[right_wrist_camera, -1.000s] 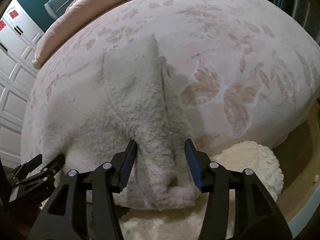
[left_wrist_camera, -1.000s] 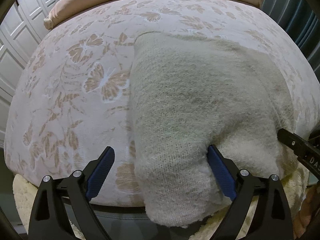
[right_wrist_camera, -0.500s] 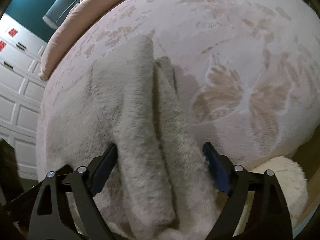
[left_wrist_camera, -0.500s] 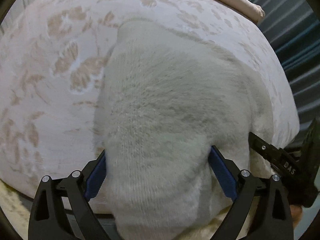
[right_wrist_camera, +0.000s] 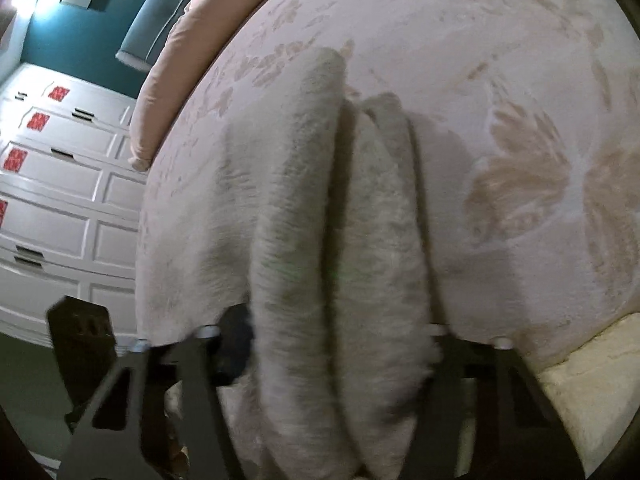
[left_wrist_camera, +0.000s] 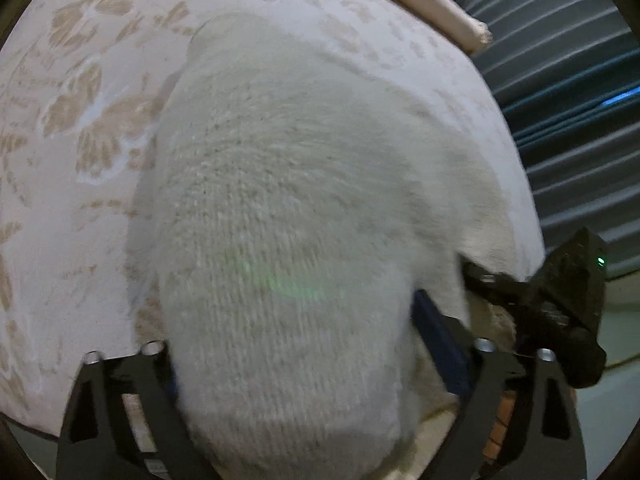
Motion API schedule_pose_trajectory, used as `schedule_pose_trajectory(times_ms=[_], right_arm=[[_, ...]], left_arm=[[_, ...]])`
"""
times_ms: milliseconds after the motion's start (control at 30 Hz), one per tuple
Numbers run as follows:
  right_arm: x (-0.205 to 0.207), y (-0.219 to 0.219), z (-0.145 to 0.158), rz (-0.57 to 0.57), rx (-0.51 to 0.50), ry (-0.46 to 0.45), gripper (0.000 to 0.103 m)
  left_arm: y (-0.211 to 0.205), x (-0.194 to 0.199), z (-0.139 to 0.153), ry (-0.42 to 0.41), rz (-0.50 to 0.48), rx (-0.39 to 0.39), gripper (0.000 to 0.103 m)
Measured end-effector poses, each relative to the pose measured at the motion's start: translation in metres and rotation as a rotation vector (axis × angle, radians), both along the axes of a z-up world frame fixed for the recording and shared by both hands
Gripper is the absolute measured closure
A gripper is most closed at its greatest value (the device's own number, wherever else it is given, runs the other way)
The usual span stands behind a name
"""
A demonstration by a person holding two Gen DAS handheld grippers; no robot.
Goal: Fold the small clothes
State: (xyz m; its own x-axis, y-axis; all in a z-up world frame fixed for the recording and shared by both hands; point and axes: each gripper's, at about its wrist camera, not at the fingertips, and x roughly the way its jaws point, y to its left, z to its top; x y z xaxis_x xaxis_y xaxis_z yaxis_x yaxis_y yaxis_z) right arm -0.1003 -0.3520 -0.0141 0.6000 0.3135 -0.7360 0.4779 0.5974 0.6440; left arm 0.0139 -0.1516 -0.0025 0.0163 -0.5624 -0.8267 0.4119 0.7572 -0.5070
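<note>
**Cream knit bunched between both grippers on a floral bedspread**

The cream knit garment [left_wrist_camera: 288, 208] fills the frame centre, lying on the pink floral bedspread [left_wrist_camera: 72, 168]. The left gripper [left_wrist_camera: 296, 364] and right gripper [right_wrist_camera: 340, 332] each stand spread wide around a thick fold, not visibly pinching it. White panelled cabinets [right_wrist_camera: 60, 200] and a teal wall [right_wrist_camera: 80, 24] occupy the upper left; pleated curtains [left_wrist_camera: 576, 120] hang right.

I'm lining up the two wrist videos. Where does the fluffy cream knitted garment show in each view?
Left wrist: the fluffy cream knitted garment fills the centre and bottom, bulging between the left gripper fingers.
Right wrist: it hangs in long folds centre-left to bottom, between the right gripper fingers.
Shared landmark: the pink floral bedspread beneath it.
</note>
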Motion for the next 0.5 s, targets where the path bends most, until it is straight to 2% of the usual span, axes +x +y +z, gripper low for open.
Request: schedule_pose_trajectory(times_ms=[33, 133, 267, 333, 500], right_arm=[[0.000, 0.002, 0.008, -0.001, -0.013, -0.005, 0.067], [-0.005, 0.011, 0.044, -0.002, -0.046, -0.080, 0.069], [-0.010, 0.032, 0.109, 0.002, -0.171, -0.181, 0.069], [-0.013, 0.044, 0.145, 0.003, -0.218, -0.264, 0.069], [-0.006, 0.081, 0.232, 0.040, -0.309, -0.477, 0.068]], left_arm=[[0.000, -0.001, 0.008, -0.010, -0.019, -0.016, 0.035], [0.003, -0.004, 0.038, -0.075, -0.074, -0.070, 0.049], [0.022, -0.004, 0.093, -0.168, -0.106, -0.184, 0.050], [0.036, -0.002, 0.119, -0.221, -0.108, -0.237, 0.050], [0.079, 0.001, 0.208, -0.423, -0.116, -0.333, 0.050]])
